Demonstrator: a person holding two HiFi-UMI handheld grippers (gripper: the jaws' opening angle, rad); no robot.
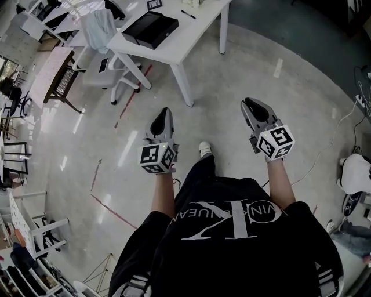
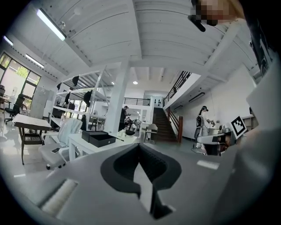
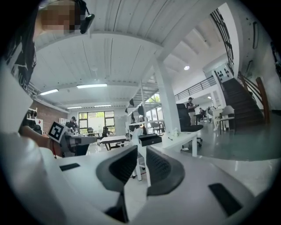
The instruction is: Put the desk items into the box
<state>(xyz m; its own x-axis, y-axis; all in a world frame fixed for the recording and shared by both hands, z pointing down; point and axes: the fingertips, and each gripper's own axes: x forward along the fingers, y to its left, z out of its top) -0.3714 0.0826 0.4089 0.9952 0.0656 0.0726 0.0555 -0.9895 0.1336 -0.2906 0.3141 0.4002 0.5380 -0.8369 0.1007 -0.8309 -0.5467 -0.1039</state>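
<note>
A black open box [image 1: 152, 29] lies on the white desk [image 1: 191, 40] at the top of the head view, with a pen [image 1: 187, 14] behind it. Both grippers hover over bare floor, well short of the desk. My left gripper [image 1: 164, 111] is shut, its tips touching and holding nothing. My right gripper [image 1: 249, 103] is also empty, with only a thin slit between its jaws. In the left gripper view my left gripper [image 2: 139, 146] points at the box [image 2: 102, 138] far ahead. In the right gripper view my right gripper [image 3: 140, 148] faces the box [image 3: 150, 139] on the desk [image 3: 184, 138].
A white office chair [image 1: 101, 58] draped with a cloth stands at the desk's left end. A second table [image 1: 52, 72] stands further left. A cable [image 1: 324, 156] runs across the floor on the right near a white machine [image 1: 355, 174]. Other people stand far off.
</note>
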